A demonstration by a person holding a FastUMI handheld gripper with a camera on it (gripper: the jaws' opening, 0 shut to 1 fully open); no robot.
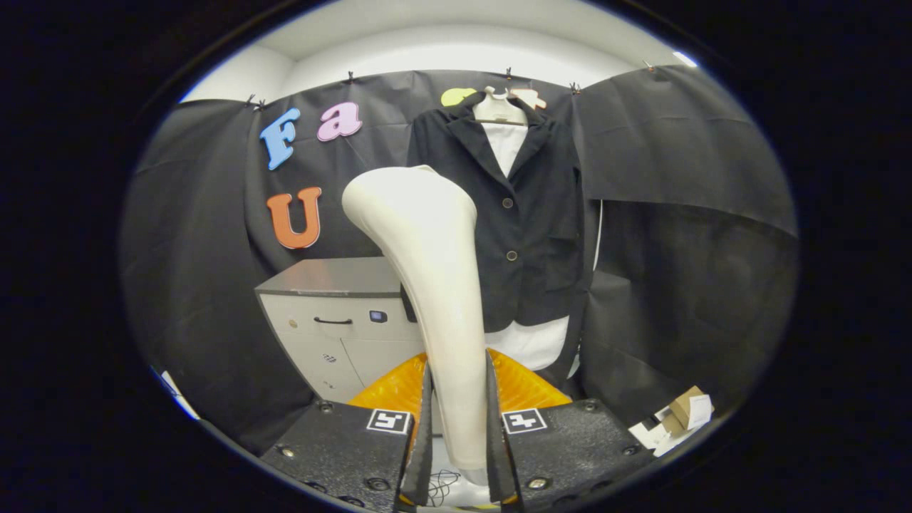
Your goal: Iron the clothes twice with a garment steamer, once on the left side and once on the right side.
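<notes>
- My gripper [458,442] has its two fingers clamped on the handle of one garment steamer [427,285]; each finger presses a side of the handle, so the gap between them is narrow and taken up by it.
- The steamer rises from between the fingers and leans toward 11 o'clock, its broad head at the top.
- I count two square marker tags on the gripper body, one beside each finger.
- Just behind the fingers, at the foot of the steamer, sits one orange ribbed object [524,388]; I cannot tell what it is.
- Below the handle a thin tangle of cord [442,484] lies on a pale surface.
- Beyond the steamer, at 1 o'clock from its head, one dark jacket [531,214] hangs on one pale hanger [501,108] over one white shirt [507,146]. I count two buttons down its front.
- At 9 o'clock from the handle stands one grey cabinet [335,320] with one dark drawer pull.
- At 3 o'clock, low down, a few small cardboard boxes [680,417] lie together; I cannot count them surely.
</notes>
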